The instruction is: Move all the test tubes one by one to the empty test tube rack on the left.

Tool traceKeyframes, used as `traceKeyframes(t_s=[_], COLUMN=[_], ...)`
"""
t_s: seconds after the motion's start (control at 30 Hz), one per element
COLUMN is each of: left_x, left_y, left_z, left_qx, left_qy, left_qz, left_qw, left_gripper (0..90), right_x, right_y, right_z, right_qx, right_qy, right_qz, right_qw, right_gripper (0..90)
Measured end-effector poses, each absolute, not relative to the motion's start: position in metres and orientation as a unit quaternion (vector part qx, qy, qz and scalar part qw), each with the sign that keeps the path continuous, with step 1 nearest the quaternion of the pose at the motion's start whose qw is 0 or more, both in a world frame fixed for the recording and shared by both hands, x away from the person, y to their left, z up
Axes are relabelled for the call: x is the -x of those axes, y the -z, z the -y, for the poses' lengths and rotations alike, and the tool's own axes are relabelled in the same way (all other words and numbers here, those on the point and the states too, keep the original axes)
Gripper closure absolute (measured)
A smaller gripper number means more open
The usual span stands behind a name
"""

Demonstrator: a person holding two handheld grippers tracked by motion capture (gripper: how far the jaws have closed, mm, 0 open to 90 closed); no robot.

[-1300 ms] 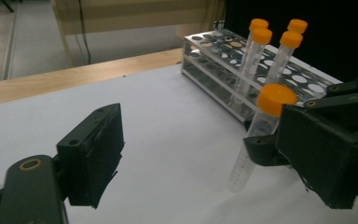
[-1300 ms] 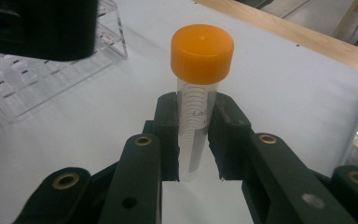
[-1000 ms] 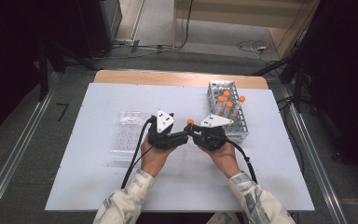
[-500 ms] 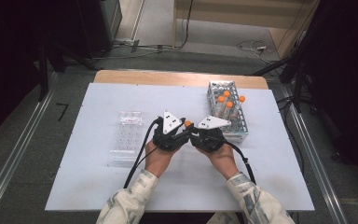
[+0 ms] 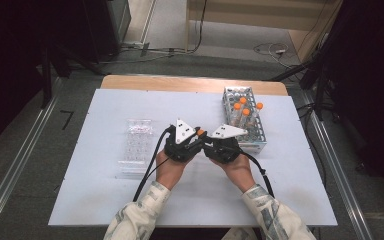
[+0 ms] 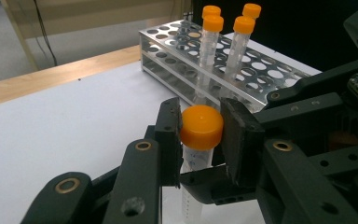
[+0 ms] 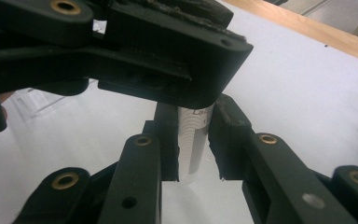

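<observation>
In the high view, the two hands meet over the middle of the white surface (image 5: 105,200). The left gripper (image 5: 196,139) and the right gripper (image 5: 206,142) point toward each other, tips nearly touching, with the orange cap (image 5: 199,132) of a tube showing between their grey plates. A clear well plate (image 5: 136,145) lies to the left of the left hand, apart from it. A metal tube rack (image 5: 252,140) stands just behind the right gripper, holding a few orange-capped tubes (image 5: 246,113) upright in its middle rows.

In the left gripper view, the left gripper (image 6: 199,135) has just been closing and its two pads now press on either side of the orange cap (image 6: 202,127) of a clear graduated tube (image 6: 193,161), which stands upright between them. The right gripper's dark body (image 6: 307,116) comes in from the right, one of its jaws crossing the tube below the cap. The rack (image 6: 168,56) sits behind, with four capped tubes (image 6: 207,42) standing in it.

In the right gripper view, the right gripper (image 7: 195,142) is clamped narrowly on the clear body of the tube (image 7: 195,140), printed scale marks visible on it, the pads touching both sides. The left gripper (image 7: 135,51) spans the top of the view, covering the tube's upper end. The tube is held above the surface (image 7: 307,102).
</observation>
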State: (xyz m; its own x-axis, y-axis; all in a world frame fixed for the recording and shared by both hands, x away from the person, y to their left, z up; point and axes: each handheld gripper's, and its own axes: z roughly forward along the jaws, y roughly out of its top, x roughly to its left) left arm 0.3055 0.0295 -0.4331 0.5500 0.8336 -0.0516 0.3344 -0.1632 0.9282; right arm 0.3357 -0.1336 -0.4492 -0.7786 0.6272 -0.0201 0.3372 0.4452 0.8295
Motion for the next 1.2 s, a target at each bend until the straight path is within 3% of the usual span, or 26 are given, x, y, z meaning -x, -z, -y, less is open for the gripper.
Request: traceKeyframes(t_s=[0.03, 0.17, 0.43, 1.2], left_x=[-0.306, -0.307, -0.312, -0.324], left_y=[0.433, 0.432, 0.428, 0.393], left_z=[-0.030, -0.033, -0.047, -0.113], left_qx=[-0.721, -0.721, -0.708, -0.653], left_qy=[-0.248, -0.247, -0.245, -0.301], left_qz=[-0.405, -0.409, -0.433, -0.488], left_qw=[0.504, 0.502, 0.502, 0.495], left_gripper=[69.8, 70.0, 70.2, 70.1], right_x=[-0.336, -0.337, -0.337, -0.338], right_y=[0.449, 0.450, 0.448, 0.452], right_z=[0.134, 0.134, 0.140, 0.146], right_qx=[-0.289, -0.287, -0.301, -0.312], right_qy=[-0.440, -0.438, -0.435, -0.429], right_qz=[-0.834, -0.837, -0.834, -0.833], right_qw=[0.165, 0.160, 0.154, 0.156], right_gripper=[69.9, 48.7, 33.2, 29.7])
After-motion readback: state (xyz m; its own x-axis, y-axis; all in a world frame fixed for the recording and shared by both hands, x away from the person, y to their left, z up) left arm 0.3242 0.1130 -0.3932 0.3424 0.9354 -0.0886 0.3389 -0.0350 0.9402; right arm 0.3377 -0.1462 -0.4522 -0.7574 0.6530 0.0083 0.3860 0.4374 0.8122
